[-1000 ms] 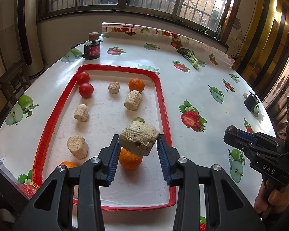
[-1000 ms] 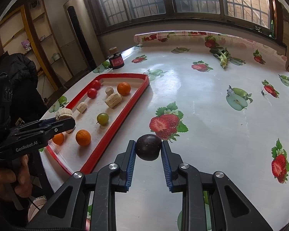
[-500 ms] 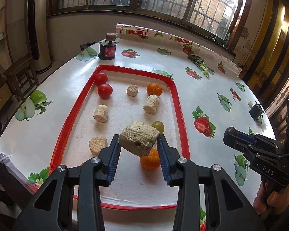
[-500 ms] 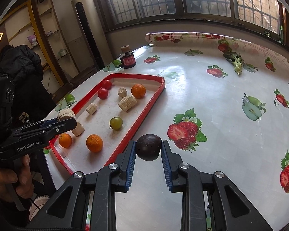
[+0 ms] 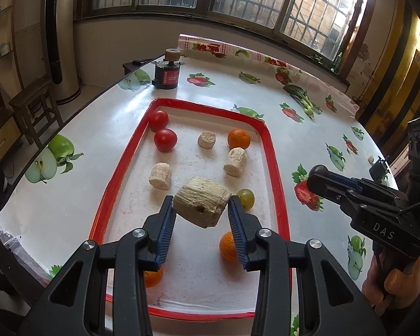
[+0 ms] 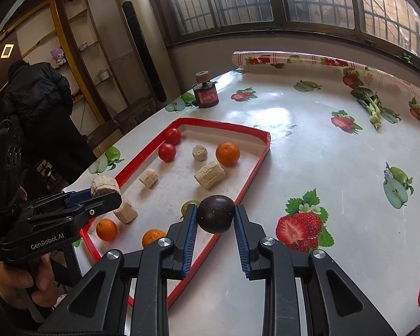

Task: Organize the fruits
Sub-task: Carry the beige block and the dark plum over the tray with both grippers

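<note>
In the left wrist view, the left gripper (image 5: 201,210) is clenched on a pale fibrous chunk (image 5: 201,205), held tilted between its blue pads above the red-rimmed tray (image 5: 277,179). In the right wrist view, the right gripper (image 6: 215,218) grips a dark plum (image 6: 215,214) squarely between its fingertips, over the tray's near rim beside a green grape (image 6: 188,205).

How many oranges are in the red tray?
3: one orange at the far end near the tray's right rim, two at the near end, one by the left corner, one beside the right gripper. None seems hidden.
</note>
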The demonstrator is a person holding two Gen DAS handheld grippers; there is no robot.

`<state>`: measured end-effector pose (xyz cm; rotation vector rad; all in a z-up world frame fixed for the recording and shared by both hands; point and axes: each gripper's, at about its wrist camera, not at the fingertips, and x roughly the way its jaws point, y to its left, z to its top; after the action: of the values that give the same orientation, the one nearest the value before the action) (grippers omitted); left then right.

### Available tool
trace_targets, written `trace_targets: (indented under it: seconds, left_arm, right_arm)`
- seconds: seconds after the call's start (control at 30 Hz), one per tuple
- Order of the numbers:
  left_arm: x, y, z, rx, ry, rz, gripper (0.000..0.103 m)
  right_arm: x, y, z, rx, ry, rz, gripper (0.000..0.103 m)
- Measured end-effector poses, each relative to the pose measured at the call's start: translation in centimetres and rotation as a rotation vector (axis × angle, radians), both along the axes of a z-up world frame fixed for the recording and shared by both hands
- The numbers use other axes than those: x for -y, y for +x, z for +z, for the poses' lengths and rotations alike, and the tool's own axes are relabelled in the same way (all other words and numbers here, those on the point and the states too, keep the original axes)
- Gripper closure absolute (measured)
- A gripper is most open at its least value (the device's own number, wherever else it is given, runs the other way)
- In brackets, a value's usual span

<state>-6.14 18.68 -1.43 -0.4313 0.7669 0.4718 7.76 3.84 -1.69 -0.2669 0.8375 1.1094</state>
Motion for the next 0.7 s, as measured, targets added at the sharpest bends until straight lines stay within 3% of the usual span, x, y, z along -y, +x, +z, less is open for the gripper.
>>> trace_targets:
  seconds: [0.7]
  left_arm:
    - [-2.7,6.4,-2.4,-0.075,-0.024,-0.004,0.067]
  right_arm:
    - [-8.1,5.5,-2.5,-0.003,-0.061,0.0,0.076]
